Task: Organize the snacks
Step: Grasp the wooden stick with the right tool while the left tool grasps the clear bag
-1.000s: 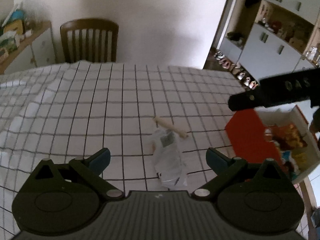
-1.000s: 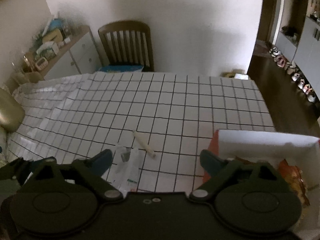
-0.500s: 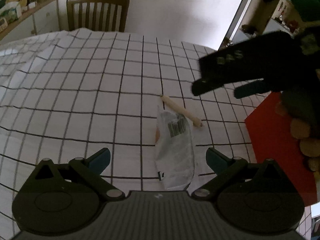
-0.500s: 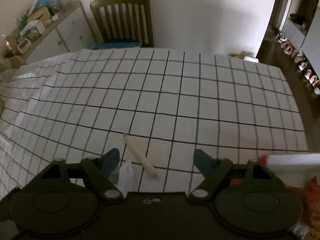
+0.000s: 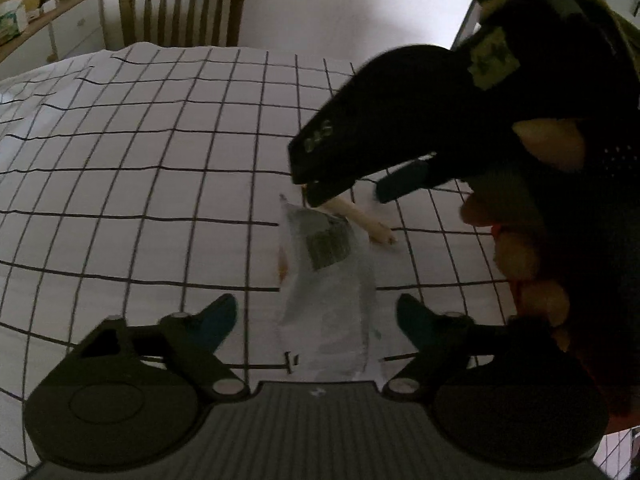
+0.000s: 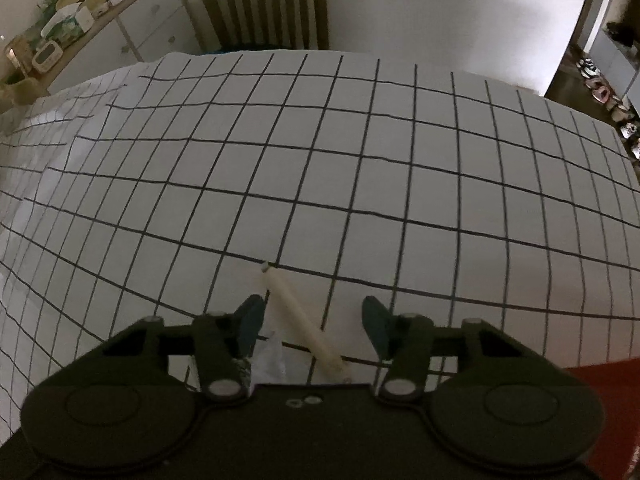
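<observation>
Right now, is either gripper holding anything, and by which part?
Nothing is held. The right gripper straddles the stick, jaws just closing but not touching. The left gripper straddles the wrapper, jaws also apart from it.

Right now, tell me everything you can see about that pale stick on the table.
The stick is a slim, cream-coloured rod, smooth, perhaps a wrapped snack. It lies flat and diagonal on the checked cloth, one end beside or slightly over the clear bag. The right gripper straddles it with jaws that have just been closing; the pads do not yet touch it.
</observation>
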The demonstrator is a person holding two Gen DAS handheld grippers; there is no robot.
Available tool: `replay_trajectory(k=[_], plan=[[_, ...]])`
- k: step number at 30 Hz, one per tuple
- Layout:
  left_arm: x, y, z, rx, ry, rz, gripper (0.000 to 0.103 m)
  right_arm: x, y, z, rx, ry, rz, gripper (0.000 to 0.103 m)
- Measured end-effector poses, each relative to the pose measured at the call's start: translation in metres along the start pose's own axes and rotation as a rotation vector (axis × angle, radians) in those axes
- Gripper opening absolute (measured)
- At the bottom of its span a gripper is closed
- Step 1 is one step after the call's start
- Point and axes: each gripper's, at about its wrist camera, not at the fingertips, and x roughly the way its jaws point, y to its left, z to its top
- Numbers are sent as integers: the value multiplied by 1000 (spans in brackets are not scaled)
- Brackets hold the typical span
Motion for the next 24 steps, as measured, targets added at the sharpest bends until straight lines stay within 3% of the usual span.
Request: replay_trajectory(k=[7, 9, 11, 19, 24], plan=[[7, -11, -3, 48, -10, -2, 69, 4, 5, -5, -40, -12, 6, 35], [6, -13, -3, 63, -13, 1, 55, 4, 6, -8, -52, -20, -8, 31], [7, -16, -3, 79, -15, 8, 49, 4, 11, -10, -81, -26, -26, 28], [6, -5, 1, 48, -9, -30, 41, 1, 11, -26, -49, -53, -76, 13], [-1, 2, -4, 31, 4, -45, 37, -14, -18, -43, 49, -58, -80, 11]])
